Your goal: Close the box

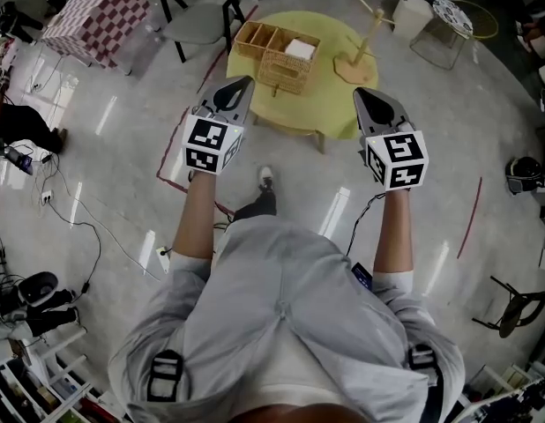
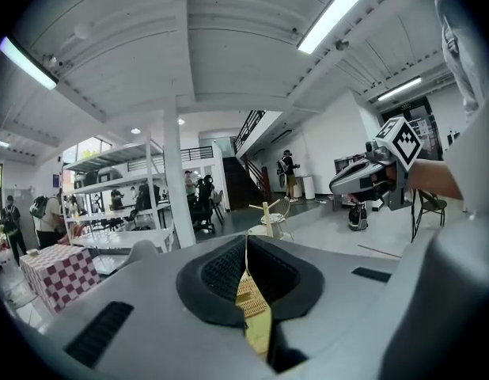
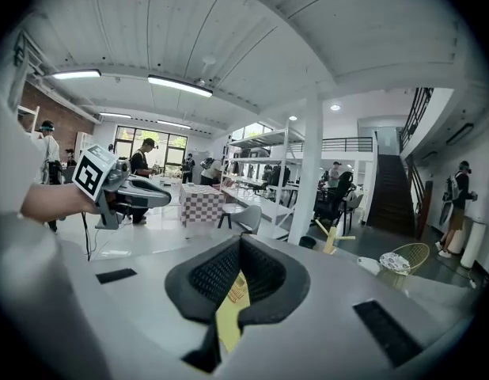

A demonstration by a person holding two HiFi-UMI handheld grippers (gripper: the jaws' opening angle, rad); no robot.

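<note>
A wicker box [image 1: 277,53] stands on a round yellow table [image 1: 321,104] in front of me, its top open, with something white inside at the right. My left gripper [image 1: 242,81] hovers shut just left of the box, clear of it. Over the table's right side, my right gripper [image 1: 364,92] is also shut and holds nothing. In the left gripper view the jaws [image 2: 246,248] meet, and a strip of wicker box [image 2: 251,295] shows through the slit. The right gripper view shows its jaws [image 3: 239,248] closed over the yellow table [image 3: 227,323].
A wooden peg stand [image 1: 361,55] sits on the table right of the box. A grey chair [image 1: 200,11] and a checkered table [image 1: 98,16] stand behind left; a white bin [image 1: 412,14] and a wire side table [image 1: 451,18] behind right. Cables lie on the floor at left.
</note>
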